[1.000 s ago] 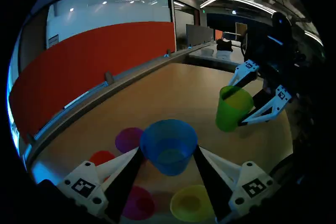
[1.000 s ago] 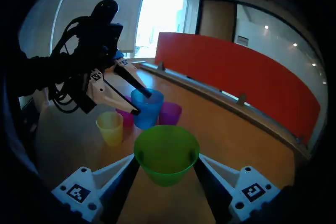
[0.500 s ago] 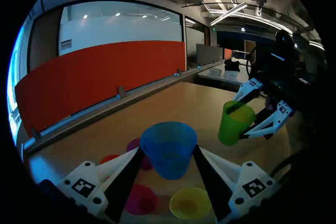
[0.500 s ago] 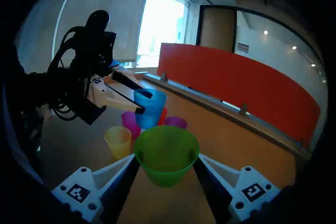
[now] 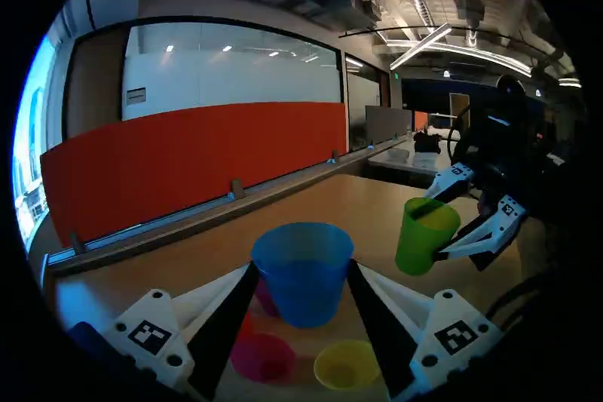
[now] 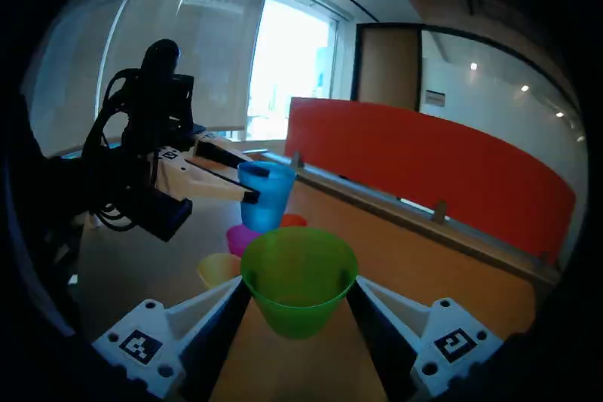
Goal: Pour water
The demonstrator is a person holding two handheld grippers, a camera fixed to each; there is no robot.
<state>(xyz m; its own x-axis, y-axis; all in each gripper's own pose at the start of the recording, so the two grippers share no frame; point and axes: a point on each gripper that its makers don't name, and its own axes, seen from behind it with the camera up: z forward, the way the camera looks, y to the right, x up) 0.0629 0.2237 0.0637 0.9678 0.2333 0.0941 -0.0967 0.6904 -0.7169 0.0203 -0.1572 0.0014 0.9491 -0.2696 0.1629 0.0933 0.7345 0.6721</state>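
Observation:
My left gripper is shut on a blue cup, held upright above the wooden table; the right gripper view has that blue cup and the left gripper up at centre left. My right gripper is shut on a green cup, also upright and lifted. From the left gripper view the green cup hangs to the right of the blue one, pinched by the right gripper. The two cups are apart.
On the table below stand a yellow cup, a magenta cup and, partly hidden, an orange cup. A red partition wall runs along the table's far edge. A person's dark sleeve holds the left gripper.
Both grippers have risen with their cups; the cups left on the table sit lower in both views. The blue and green cups stay upright and apart.

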